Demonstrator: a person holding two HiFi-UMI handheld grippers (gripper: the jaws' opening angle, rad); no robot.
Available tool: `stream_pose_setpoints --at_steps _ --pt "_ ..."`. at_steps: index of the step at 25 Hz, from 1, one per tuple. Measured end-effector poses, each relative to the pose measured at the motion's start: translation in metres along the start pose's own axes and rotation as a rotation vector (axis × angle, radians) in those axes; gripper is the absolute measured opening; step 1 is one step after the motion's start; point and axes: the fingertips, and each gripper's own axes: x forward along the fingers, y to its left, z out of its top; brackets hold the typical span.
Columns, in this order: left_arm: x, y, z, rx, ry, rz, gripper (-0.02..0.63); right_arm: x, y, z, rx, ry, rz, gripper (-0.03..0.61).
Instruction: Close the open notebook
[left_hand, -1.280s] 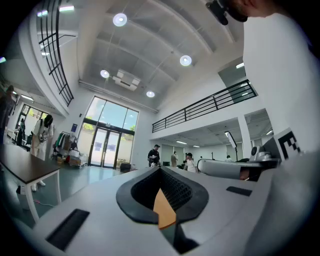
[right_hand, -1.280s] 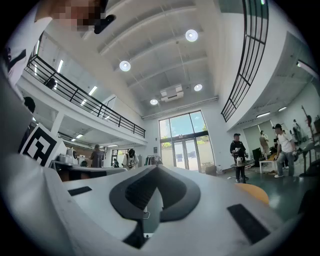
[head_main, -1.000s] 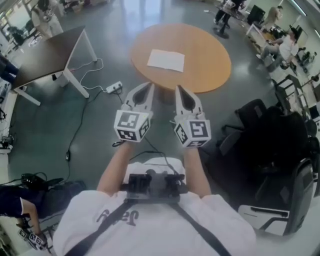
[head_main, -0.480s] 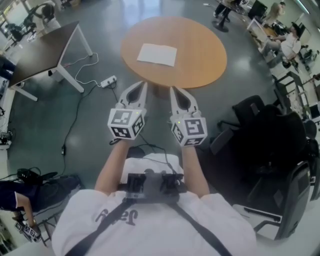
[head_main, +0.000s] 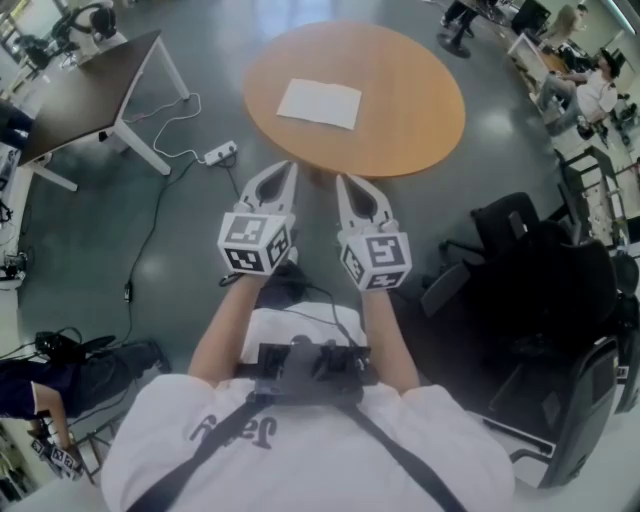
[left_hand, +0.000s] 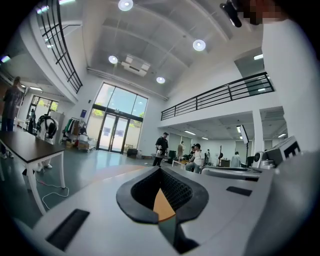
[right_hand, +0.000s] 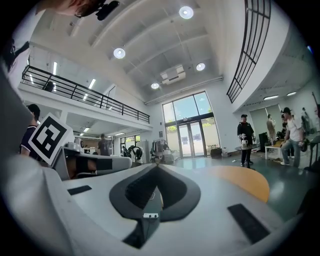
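From the head view I see a round wooden worktop at upper centre. A dark desk on white legs stands at upper left. A white power strip with its cable lies on the grey floor between them. A black office chair sits at right.

A round orange-brown wooden worktop stands on glossy grey floor, near a dark rectangular desk with white legs. Tall glass doors, round ceiling lights, a black-railed mezzanine.
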Motion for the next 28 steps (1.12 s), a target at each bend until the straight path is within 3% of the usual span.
stream_pose_setpoints --at_steps 7,22,28 --pt "0.053 0.024 -0.002 -0.026 0.012 -0.034 0.011 0.047 -0.037 -0.001 -0.004 0.02 -0.044 0.018" --pt "0.151 0.107 0.03 -0.055 -0.01 -0.09 0.011 0.17 -0.06 0.02 -0.047 0.033 -0.063 0.018" --pt "0.174 0.139 0.011 -0.112 0.011 -0.081 0.011 0.208 -0.076 0.008 -0.071 0.055 -0.055 0.018"
